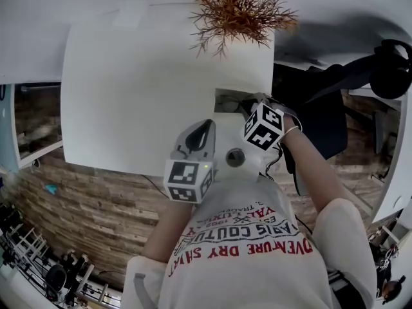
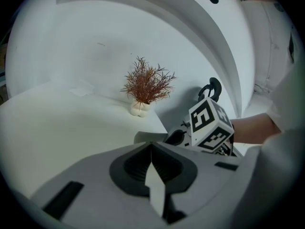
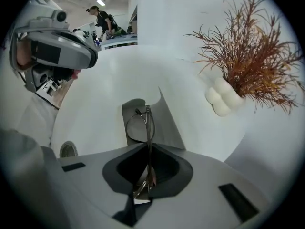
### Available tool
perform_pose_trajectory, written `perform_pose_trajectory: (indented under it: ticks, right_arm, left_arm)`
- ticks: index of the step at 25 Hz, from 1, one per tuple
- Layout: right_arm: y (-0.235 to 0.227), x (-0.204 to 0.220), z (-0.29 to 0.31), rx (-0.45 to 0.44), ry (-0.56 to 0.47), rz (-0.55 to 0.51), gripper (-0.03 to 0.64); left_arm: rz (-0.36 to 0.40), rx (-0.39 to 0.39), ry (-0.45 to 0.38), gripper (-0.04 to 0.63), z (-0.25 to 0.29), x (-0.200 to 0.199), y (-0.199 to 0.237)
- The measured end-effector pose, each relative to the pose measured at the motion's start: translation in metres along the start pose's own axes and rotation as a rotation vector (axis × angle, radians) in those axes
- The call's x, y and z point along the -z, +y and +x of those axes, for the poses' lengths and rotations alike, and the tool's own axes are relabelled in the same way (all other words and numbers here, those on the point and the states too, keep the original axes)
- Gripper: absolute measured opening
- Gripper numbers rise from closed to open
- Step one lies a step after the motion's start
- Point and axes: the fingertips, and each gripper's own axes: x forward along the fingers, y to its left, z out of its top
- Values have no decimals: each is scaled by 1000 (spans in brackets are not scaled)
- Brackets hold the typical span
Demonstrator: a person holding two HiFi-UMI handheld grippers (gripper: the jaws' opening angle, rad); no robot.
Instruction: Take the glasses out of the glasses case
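the right gripper (image 3: pixel 147 146) points steeply down, its jaws clenched on the thin metal-framed glasses (image 3: pixel 149 128). the glasses run edge-on from between the pads out over the open grey glasses case (image 3: pixel 167 128). one round lens rim shows just left of the frame line, above the case's floor. whether the glasses touch the case cannot be told.

the case lies flat on the white table (image 1: pixel 122 89), close to the table's near edge and, in the head view, its right-hand edge. a dark office chair (image 1: pixel 328 127) stands just past that rim.

the left gripper (image 2: pixel 151 146) hovers by the near edge, to the left of the right one and apart from it. its jaws are closed together with nothing between them.

beyond the case, toward the far right corner, a rust-brown dried plant (image 3: pixel 248 51) stands in a small lumpy white pot (image 3: pixel 221 99), well apart from the glasses. left of the case a broad white stretch of tabletop runs out to the left and far edges. below the near edge a wood-plank floor (image 1: pixel 96 201) shows.
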Motion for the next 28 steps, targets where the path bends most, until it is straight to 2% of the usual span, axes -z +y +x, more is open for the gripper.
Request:
perform_pose_trajectory:
  ticks: [8, 16, 22, 28]
  right_arm:
    - [0, -2, -4, 1, -5, -80, 26]
    - [-13, -13, -31, 92, -65, -103, 26]
    - [-19, -28, -72, 179, -193, -8, 26]
    - [-17, -33, -121, 287, -310, 179, 26]
  left_arm:
    - [25, -29, -26, 8, -7, -11, 11]
    - [66, -13, -45, 8, -12, -18, 0]
    - [84, -15, -95, 8, -21, -37, -4]
    - [135, 17, -147, 8, -28, -57, -20]
